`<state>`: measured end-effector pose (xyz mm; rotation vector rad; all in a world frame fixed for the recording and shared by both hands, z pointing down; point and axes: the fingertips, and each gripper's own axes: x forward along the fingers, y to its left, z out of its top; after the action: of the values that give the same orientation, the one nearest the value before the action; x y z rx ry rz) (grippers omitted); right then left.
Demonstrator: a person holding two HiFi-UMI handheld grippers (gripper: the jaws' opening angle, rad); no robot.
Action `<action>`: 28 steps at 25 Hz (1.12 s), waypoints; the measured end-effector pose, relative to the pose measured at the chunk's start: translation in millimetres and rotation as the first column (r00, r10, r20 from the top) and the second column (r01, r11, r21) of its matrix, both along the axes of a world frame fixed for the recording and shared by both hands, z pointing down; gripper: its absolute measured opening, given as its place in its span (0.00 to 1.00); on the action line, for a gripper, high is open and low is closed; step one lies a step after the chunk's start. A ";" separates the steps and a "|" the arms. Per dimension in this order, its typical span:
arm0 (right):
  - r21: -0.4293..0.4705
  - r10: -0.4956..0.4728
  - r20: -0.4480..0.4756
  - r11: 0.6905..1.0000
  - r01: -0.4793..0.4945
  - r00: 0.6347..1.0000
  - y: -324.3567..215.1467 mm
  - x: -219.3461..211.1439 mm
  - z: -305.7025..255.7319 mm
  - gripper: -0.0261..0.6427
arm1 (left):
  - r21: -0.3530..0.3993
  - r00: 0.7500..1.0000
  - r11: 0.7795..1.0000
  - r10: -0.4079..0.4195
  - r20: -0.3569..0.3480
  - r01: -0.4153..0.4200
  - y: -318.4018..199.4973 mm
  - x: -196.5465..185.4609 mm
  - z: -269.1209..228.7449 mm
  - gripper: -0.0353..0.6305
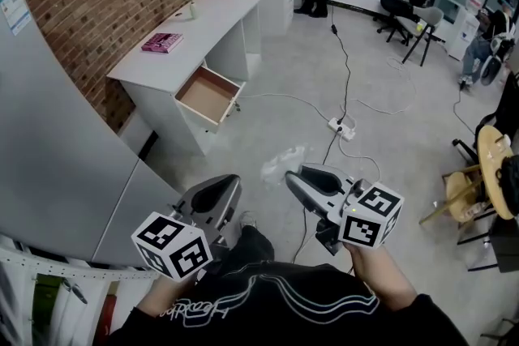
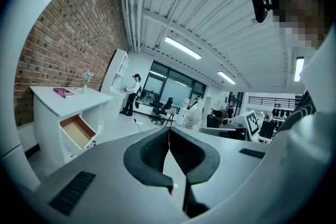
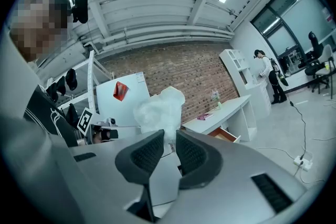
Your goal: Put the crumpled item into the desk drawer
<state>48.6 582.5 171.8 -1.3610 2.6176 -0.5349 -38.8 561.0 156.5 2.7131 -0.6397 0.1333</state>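
Crumpled item [image 3: 159, 108] pinched in right gripper [image 3: 169, 138] jaws, lower part hidden; left gripper [image 2: 169, 132] jaws together.

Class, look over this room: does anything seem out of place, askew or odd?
The desk drawer stands pulled open. A power strip and cables trail loose across the floor, a likely trip hazard. Nothing looks spilled or broken.

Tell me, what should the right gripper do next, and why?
Probably carry the wad over toward the drawer. The right gripper is shut on the wad, and the drawer stands open, but it is some way off.
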 end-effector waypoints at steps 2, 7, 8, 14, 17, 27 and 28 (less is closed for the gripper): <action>-0.002 -0.004 -0.005 1.000 0.004 1.000 -7.3 1.3 2.5 0.17 | -0.004 1.000 1.000 -0.006 -0.003 0.006 -7.2 1.1 3.1 0.09; -0.013 -0.007 -0.009 1.000 0.007 1.000 -31.9 2.9 14.3 0.17 | -0.010 1.000 1.000 0.000 -0.012 0.000 -31.2 4.0 14.7 0.09; -0.016 -0.007 -0.009 1.000 0.007 1.000 -39.4 4.1 16.2 0.17 | -0.012 1.000 1.000 0.001 -0.014 -0.001 -38.4 4.8 16.9 0.09; -0.041 -0.008 0.005 0.999 0.008 1.000 -102.9 14.7 38.0 0.17 | -0.032 1.000 0.999 -0.009 -0.007 0.009 -100.3 11.9 38.1 0.09; -0.063 -0.014 0.015 0.998 0.015 1.000 -148.7 20.2 49.6 0.17 | -0.052 1.000 0.998 -0.019 0.005 0.020 -146.1 17.5 47.9 0.09; -0.172 -0.004 0.048 0.985 0.012 0.999 -366.3 63.4 79.9 0.17 | -0.138 0.998 0.989 -0.052 0.047 0.058 -368.0 53.4 77.9 0.09; -0.182 -0.007 0.040 0.983 0.014 0.999 -386.4 67.6 84.2 0.17 | -0.145 0.997 0.987 -0.057 0.053 0.064 -388.4 56.8 83.0 0.09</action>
<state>116.1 196.2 256.1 -1.3718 2.5998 -0.8127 18.0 172.6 239.5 2.5533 -0.6970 0.2225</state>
